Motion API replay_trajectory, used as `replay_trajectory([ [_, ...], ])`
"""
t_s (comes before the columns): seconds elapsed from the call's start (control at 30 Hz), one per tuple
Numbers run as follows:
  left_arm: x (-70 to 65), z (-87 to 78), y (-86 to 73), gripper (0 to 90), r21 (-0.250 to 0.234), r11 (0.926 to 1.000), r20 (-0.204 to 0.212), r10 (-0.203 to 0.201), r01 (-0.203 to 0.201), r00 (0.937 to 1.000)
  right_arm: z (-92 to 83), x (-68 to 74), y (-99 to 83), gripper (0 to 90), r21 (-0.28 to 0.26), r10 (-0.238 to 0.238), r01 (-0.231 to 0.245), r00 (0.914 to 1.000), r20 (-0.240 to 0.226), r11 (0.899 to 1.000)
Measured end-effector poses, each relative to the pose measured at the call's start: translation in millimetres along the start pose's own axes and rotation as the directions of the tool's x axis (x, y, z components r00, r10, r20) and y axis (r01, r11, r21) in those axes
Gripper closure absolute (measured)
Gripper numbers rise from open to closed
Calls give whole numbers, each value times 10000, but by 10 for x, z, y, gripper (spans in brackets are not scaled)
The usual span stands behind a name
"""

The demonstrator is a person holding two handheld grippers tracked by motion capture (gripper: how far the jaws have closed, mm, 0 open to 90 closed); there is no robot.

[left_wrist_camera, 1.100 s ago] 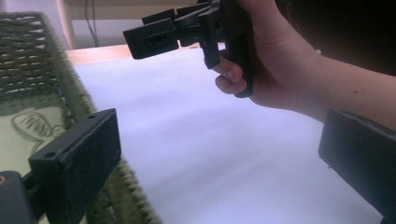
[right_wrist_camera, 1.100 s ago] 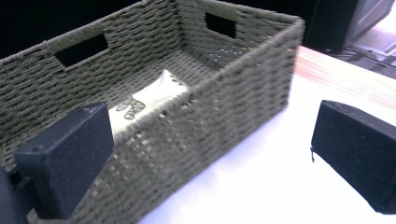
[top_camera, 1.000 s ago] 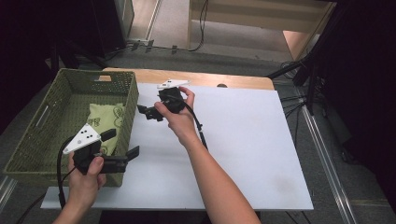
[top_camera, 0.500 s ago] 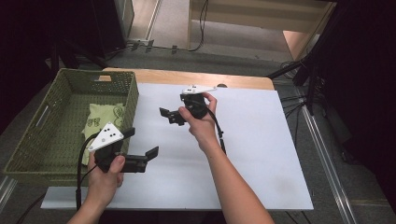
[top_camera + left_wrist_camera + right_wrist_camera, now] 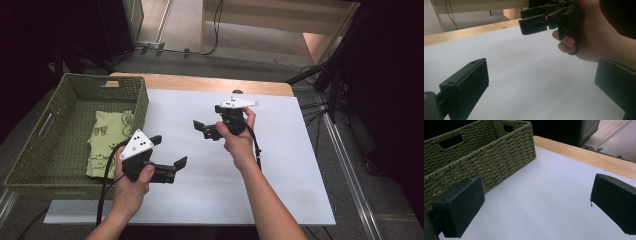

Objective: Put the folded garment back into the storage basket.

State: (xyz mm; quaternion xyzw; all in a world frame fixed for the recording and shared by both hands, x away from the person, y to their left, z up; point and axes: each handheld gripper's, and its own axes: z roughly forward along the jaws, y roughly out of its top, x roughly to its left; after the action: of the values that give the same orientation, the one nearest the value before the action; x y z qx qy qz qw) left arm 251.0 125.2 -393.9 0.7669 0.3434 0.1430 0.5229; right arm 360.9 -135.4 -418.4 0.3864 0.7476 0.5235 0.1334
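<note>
My left gripper [image 5: 168, 151] hovers open over the white sheet [image 5: 285, 170], just right of the green woven basket [image 5: 142, 107]. In the left gripper view its jaws stand wide apart with nothing between them [image 5: 541, 87]. My right gripper [image 5: 204, 129] is held open above the middle of the sheet, jaws pointing left toward the basket. Its own view shows bare sheet between the two pads [image 5: 536, 205] and the basket wall [image 5: 486, 157] beyond. A pale green printed cloth [image 5: 107, 135] lies inside the basket. The right gripper [image 5: 536, 18] and its hand also appear ahead of the left gripper.
The white sheet covers most of a wooden table [image 5: 200, 82], whose bare strip shows along the far edge. Cables and a dark stand [image 5: 330, 75] sit on the floor beyond the table's far right corner. The basket has handle cut-outs [image 5: 450, 141] in its walls.
My left gripper has moved right, from over the basket's near corner to above the white sheet. My right gripper has drifted right, away from the basket. Both stay open.
</note>
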Motion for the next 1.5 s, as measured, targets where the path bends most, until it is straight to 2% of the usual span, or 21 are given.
replay_trajectory([
  [0.17,-58,131,-22,0,91,9999,156,85,-87,9998,-194,-105,-130,0,-85,238,-235,9992,312,9997],
  [0.37,-101,289,-63,0,120,9998,326,173,-177,9993,-421,-208,-304,0,-137,311,-303,9978,593,9994],
  [0.63,-90,412,-133,0,139,9998,369,128,-133,9992,-679,-293,-562,0,-189,343,-325,9942,1020,9993],
  [0.8,-73,467,-213,0,265,9996,324,80,-88,9994,-815,-333,-708,0,-262,567,-541,9922,1106,9982],
  [1.1,-3,466,-353,0,361,9993,213,-21,14,9998,-998,-333,-926,0,-330,578,-538,9888,1373,9980],
  [1.3,43,441,-450,0,350,9993,114,-152,148,9998,-1182,-331,-1096,0,-491,632,-564,9866,1501,9972],
  [1.5,79,431,-538,0,429,9989,107,-214,209,9997,-1334,-351,-1293,0,-549,878,-795,9812,1716,9953],
])
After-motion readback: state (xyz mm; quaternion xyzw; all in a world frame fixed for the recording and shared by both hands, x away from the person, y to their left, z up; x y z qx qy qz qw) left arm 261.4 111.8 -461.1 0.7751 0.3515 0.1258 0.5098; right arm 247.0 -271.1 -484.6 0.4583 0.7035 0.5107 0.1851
